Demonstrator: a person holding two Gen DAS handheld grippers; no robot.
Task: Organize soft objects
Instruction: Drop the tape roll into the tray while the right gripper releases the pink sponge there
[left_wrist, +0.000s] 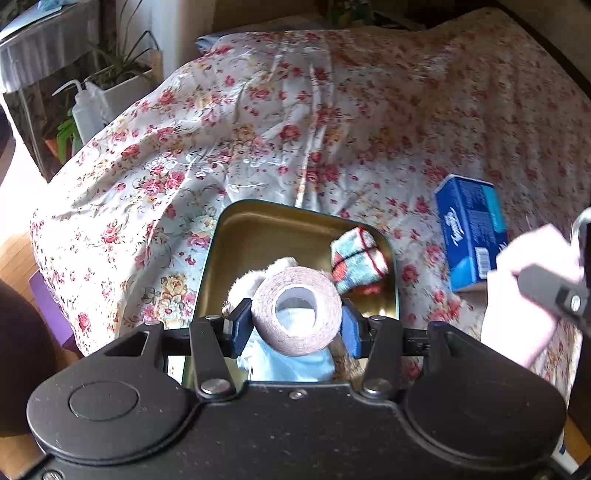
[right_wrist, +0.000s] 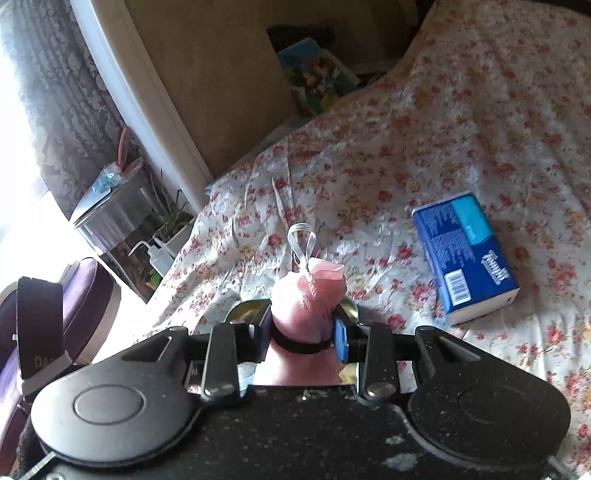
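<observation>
**Left wrist view: tape roll over the tin, pink pouch in the other tongs**

Left wrist view shows the left tongs (left_wrist: 295, 325) clamped on a roll of brown tape (left_wrist: 297, 314), its blue pads (left_wrist: 242, 328) pressing on both sides and the hollow core facing the camera. The roll hangs just above an open metal tin (left_wrist: 236, 236) with a gold inside and a dark rim. Inside the tin lie a folded striped cloth (left_wrist: 356, 264) in blue, red and white against the right wall, a pale furry toy (left_wrist: 255, 280) partly hidden behind the roll, and something light blue (left_wrist: 291, 360) under the tongs. The tin sits on a bed covered with a flowered bedspread (left_wrist: 258, 129). A blue tissue pack (left_wrist: 471, 230) lies on the bedspread to the right of the tin, apart from it. At the right edge the right tongs come in blurred, with pink fabric beside them.

From the right wrist view, the right tongs (right_wrist: 303, 336) are closed tight on a soft pink pouch (right_wrist: 308, 295) that carries a white cord loop (right_wrist: 301, 236) at its top. The same tissue pack (right_wrist: 465, 254) lies on the bedspread (right_wrist: 443, 129) off to the right. Beyond the bed's left edge stand a white squeeze bottle (right_wrist: 159, 254) and a potted plant (right_wrist: 171, 218).
</observation>
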